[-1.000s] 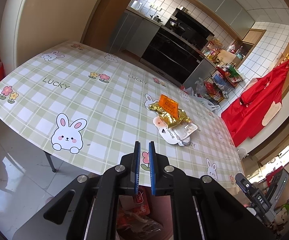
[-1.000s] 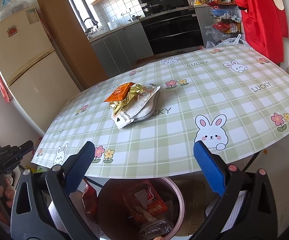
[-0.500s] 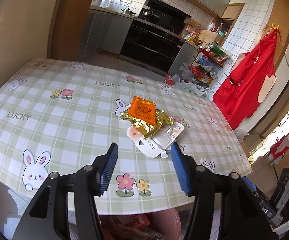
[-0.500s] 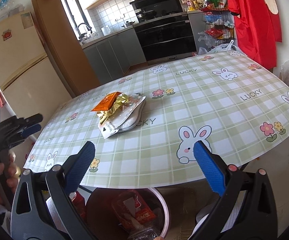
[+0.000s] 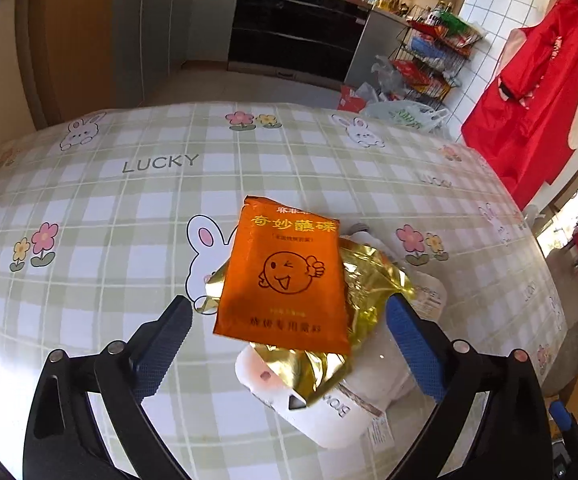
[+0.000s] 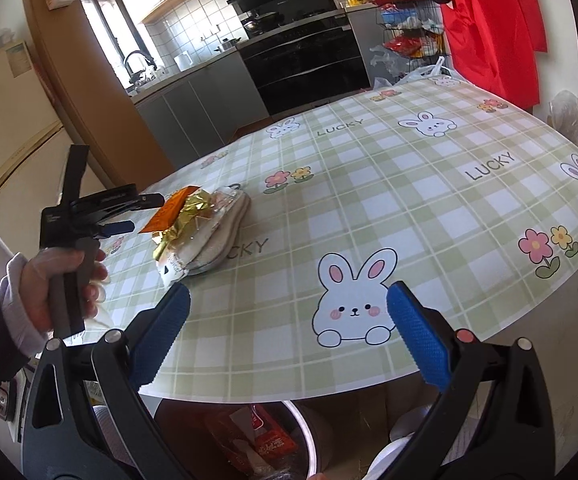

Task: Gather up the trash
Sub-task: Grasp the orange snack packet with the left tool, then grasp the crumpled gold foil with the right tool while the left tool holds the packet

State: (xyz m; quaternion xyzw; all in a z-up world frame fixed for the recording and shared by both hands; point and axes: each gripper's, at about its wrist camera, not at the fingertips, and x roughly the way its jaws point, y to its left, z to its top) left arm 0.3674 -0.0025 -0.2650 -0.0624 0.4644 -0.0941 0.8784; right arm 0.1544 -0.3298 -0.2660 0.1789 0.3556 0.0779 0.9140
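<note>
The left tool (image 5: 287, 320) is opening, its blue pads (image 5: 415, 348) wide on either side of the trash pile, not pressing it. The orange sachet (image 5: 285, 272) lies on top of a gold foil wrapper (image 5: 369, 280) and a white package (image 5: 329, 412) on the bench (image 5: 129, 200). The right tool (image 6: 289, 328) gapes empty at the bench's 6 o'clock edge, above the bin (image 6: 309, 436), with the pile at its 10 o'clock.
</note>
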